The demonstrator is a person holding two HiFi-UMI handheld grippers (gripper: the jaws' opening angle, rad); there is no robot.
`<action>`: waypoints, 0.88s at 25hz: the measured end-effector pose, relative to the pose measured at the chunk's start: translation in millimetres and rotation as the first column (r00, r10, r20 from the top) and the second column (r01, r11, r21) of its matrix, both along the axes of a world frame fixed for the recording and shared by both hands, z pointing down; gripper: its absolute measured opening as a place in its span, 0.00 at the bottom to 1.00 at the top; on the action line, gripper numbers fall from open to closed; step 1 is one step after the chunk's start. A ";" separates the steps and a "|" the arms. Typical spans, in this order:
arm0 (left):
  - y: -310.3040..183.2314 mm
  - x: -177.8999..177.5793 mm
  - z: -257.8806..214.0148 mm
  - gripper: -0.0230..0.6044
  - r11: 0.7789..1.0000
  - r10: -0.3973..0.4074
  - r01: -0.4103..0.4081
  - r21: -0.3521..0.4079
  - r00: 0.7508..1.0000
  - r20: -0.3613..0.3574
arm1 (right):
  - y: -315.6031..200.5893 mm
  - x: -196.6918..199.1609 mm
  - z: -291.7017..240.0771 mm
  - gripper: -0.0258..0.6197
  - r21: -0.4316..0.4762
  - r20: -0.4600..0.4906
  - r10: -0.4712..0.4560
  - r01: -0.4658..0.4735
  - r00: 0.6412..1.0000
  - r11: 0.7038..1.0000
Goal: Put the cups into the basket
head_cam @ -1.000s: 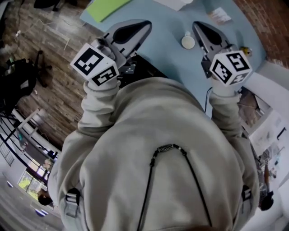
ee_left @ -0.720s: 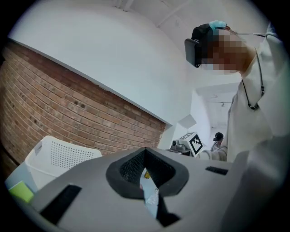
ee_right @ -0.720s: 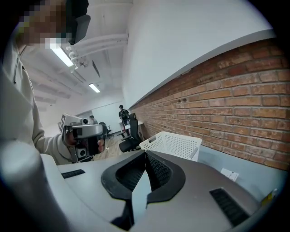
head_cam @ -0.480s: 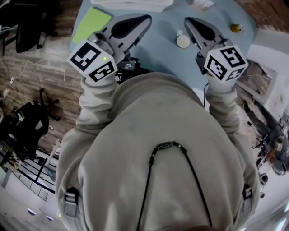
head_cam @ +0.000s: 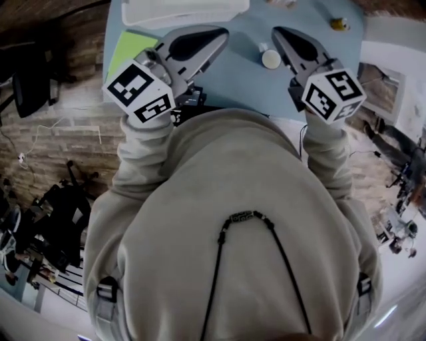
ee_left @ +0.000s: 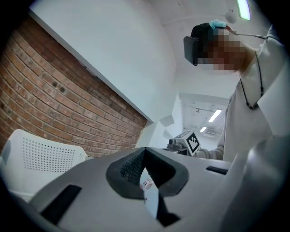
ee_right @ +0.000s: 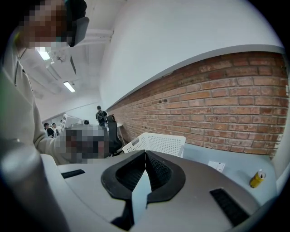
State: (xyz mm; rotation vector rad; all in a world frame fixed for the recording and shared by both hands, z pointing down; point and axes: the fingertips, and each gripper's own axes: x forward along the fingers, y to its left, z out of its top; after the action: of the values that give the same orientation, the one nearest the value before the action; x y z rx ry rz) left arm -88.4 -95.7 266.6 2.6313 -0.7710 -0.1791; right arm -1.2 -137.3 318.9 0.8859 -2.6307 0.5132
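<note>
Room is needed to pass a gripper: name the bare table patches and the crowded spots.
Bare blue table lies between the left gripper and the right gripper, short of the white basket. Another bare strip runs between the right gripper and the yellow object. Crowded: the green sheet at the left edge, and round the white cup.

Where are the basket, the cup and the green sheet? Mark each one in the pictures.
basket (head_cam: 186, 18): head view, on its near white wall.
cup (head_cam: 271, 59): head view, on the middle of its round top.
green sheet (head_cam: 125, 52): head view, on the middle of the part that shows.
</note>
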 end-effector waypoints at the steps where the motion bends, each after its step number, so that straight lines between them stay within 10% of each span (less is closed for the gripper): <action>1: -1.7 1.1 2.7 0.03 1.000 0.018 -0.018 -0.004 1.000 -0.001 | -0.1 2.9 1.3 0.06 -0.001 -0.003 0.020 -0.020 1.000 1.000; 22: -27.0 67.1 25.2 0.03 0.985 0.161 -0.157 -0.078 0.986 0.053 | -11.6 87.0 48.2 0.06 -0.082 -0.072 0.134 -0.140 0.988 0.987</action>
State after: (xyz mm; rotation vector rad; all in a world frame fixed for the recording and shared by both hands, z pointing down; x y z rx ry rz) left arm -21.3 -122.6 291.9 2.6235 -0.5712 -0.0281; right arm 85.8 -148.9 367.1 1.0425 -2.4797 0.6167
